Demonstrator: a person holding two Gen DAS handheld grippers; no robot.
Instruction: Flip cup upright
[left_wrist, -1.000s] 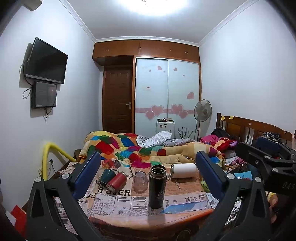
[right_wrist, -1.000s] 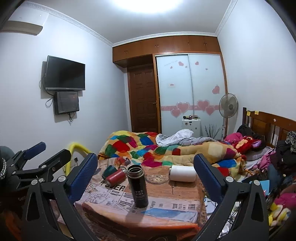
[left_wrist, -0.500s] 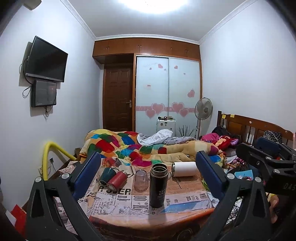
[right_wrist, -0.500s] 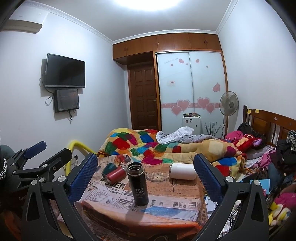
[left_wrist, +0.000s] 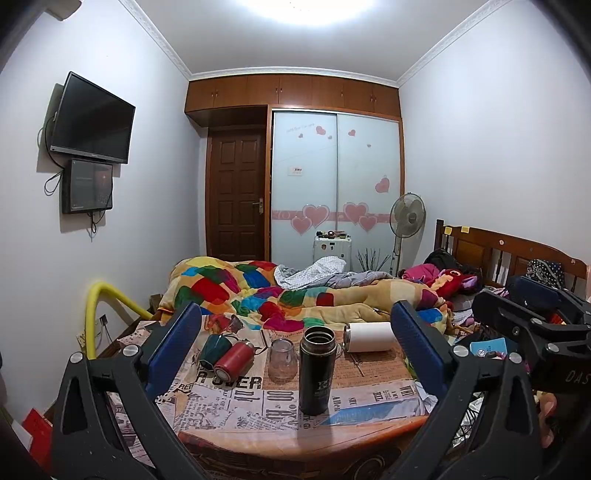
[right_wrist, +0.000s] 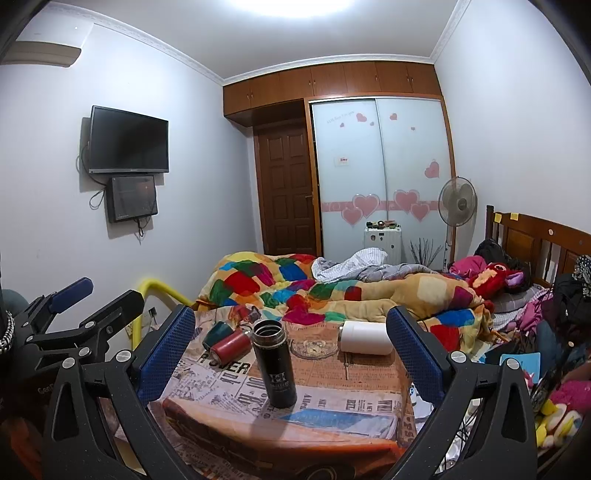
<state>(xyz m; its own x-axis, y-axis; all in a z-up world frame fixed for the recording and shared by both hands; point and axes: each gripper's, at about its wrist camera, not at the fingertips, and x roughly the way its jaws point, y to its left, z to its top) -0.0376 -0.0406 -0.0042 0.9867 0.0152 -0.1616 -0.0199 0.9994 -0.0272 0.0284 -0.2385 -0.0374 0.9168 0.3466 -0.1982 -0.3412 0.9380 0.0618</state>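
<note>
From the left wrist view, the left hand-held gripper (left_wrist: 293, 347) is released, its two blue, dimpled pads (left_wrist: 173, 349) spread wide on black angular arms and holding nothing. Between them lies a rounded wooden worktop (left_wrist: 295, 441) covered in printed newspaper (left_wrist: 236, 395). On it stand or lie five vessels: a tall black cylindrical flask (left_wrist: 316, 370) upright with its mouth open, near the front edge; a small clear glass cup (left_wrist: 282, 359) just left of the flask, mouth down; a white cylindrical cup (left_wrist: 368, 336) on its side toward the back right; and a red metal cup (left_wrist: 234, 360) and a dark green cup (left_wrist: 214, 349) lying on their sides, touching each other, at the back left. Behind the worktop a bed carries a patchwork quilt (left_wrist: 258, 291) in many colours. From the right wrist view, the right hand-held gripper (right_wrist: 290, 360) is likewise released and empty, its blue textured pads (right_wrist: 168, 354) well apart. The black flask (right_wrist: 275, 363) stands between them, the red cup (right_wrist: 229, 346) and green cup (right_wrist: 216, 333) lie together to its left, and the white cup (right_wrist: 365, 337) lies on its side near the right pad. A shallow glass dish (right_wrist: 314, 348) sits behind the flask. The other gripper's black frame shows at the left edge.
</note>
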